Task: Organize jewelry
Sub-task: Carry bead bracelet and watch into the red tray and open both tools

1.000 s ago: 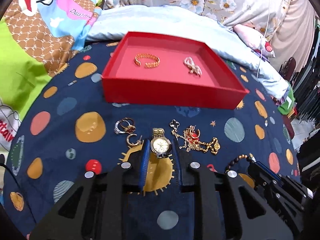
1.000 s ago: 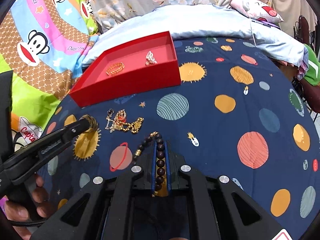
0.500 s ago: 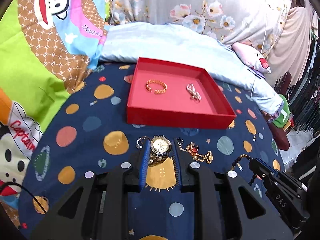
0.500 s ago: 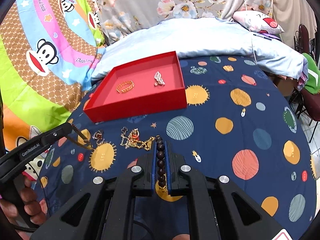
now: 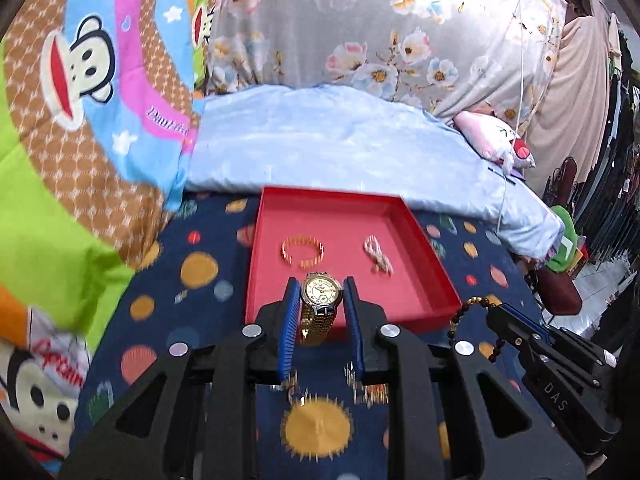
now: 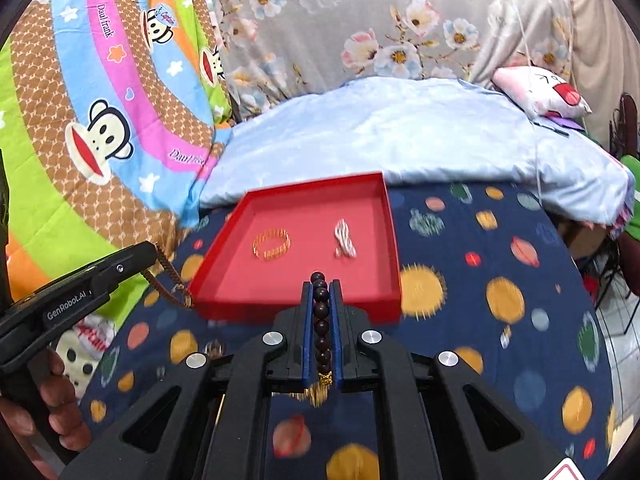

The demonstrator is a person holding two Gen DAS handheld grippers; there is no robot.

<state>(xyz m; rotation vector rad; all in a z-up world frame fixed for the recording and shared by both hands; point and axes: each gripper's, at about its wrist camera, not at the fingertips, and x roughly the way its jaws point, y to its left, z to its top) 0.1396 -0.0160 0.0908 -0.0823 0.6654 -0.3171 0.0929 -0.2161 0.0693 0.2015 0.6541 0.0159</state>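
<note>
watch [image 5: 320, 300]: polished gold-tone metal, glossy pale dial, fine-link band, pinched in my left gripper [image 5: 321, 300]
bead bracelet [image 6: 321, 316]: dark, smooth, wood-like beads with a soft shine, gold charm at 6 o'clock, clamped in my right gripper [image 6: 321, 296]
my pads [image 5: 291, 320]: blue, ribbed, matt, rubbery
my gripper frames: black matt plastic, bright metal screw heads
tray [image 5: 440, 276]: red, matt, smooth, card-like
bangle [image 5: 302, 252]: shiny ridged gold metal
bedsheet [image 6: 500, 264]: dark blue printed cloth, matt
blanket [image 6: 380, 144]: pale blue, satiny sheen
</note>
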